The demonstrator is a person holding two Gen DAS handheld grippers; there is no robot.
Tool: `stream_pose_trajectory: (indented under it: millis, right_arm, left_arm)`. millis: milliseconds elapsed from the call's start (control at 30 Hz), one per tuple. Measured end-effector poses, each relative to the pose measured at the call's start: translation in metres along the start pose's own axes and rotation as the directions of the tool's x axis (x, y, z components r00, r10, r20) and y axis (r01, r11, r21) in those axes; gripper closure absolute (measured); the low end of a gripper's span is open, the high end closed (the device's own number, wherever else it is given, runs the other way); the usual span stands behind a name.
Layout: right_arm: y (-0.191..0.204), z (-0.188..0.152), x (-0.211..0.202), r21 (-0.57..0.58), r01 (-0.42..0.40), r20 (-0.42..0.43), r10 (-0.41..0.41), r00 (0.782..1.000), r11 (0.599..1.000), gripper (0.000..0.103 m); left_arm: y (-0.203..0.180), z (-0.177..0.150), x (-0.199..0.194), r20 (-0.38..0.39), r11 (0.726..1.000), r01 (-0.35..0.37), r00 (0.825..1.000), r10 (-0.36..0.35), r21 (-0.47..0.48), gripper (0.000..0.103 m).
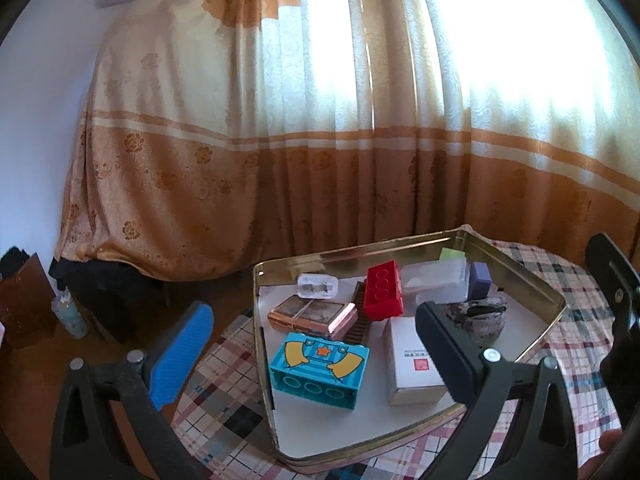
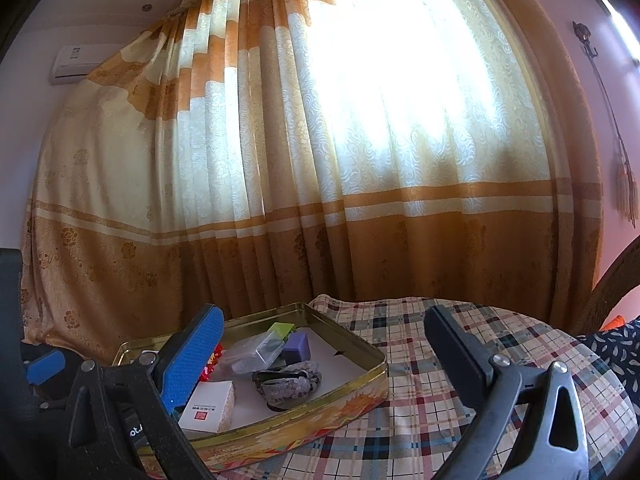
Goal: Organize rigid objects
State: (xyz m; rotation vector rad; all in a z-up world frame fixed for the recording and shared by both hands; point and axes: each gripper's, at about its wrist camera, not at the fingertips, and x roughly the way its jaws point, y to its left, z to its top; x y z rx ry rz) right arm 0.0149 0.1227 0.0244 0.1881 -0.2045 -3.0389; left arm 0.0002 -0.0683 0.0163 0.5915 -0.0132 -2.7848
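Note:
A gold tin tray [image 1: 554, 312] sits on a plaid-covered table. It holds a teal toy block [image 1: 318, 370], a red brick [image 1: 384, 290], a white box [image 1: 412, 360], a pink card pack [image 1: 312, 316], a white plug [image 1: 318, 285], a clear case [image 1: 434, 282], a purple block [image 1: 480, 280] and a patterned pouch [image 1: 480, 320]. My left gripper [image 1: 316, 356] hovers open above the tray's near side, nothing between its fingers. In the right wrist view the tray [image 2: 360, 390] lies left of centre with the pouch [image 2: 286, 386] and white box [image 2: 210, 404]. My right gripper [image 2: 324, 354] is open and empty over its right rim.
The plaid tablecloth [image 2: 460, 360] stretches right of the tray. A long orange and cream curtain [image 1: 320, 140] hangs behind the table. On the floor at left stand a dark cabinet [image 1: 24, 300] and a pale bottle [image 1: 70, 316]. A wicker chair back [image 2: 612, 284] rises at far right.

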Motion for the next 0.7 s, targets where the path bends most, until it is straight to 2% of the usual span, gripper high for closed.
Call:
stream_pose_trajectory:
  millis: [100, 367, 700]
  right_arm:
    - [0.0001, 0.0002, -0.0002, -0.002, -0.002, 0.0, 0.002, 1.0, 1.0, 0.001]
    - [-0.0012, -0.0003, 0.0002, 0.004, 0.0, -0.003, 0.0, 1.0, 1.0, 0.001]
    - [-0.0011, -0.0009, 0.0007, 0.004, 0.0, -0.005, 0.0, 1.0, 1.0, 0.001]
  left_arm:
    - [-0.0031, 0.0, 0.0016, -0.016, 1.0, -0.003, 1.0, 0.004, 0.027, 0.0]
    - [-0.0017, 0.0045, 0.0054, -0.106, 0.996, 0.09, 0.99, -0.089, 0.006, 0.0]
    - [0.0004, 0.0097, 0.0017, -0.105, 0.994, 0.113, 0.988, -0.113, -0.008, 0.0]
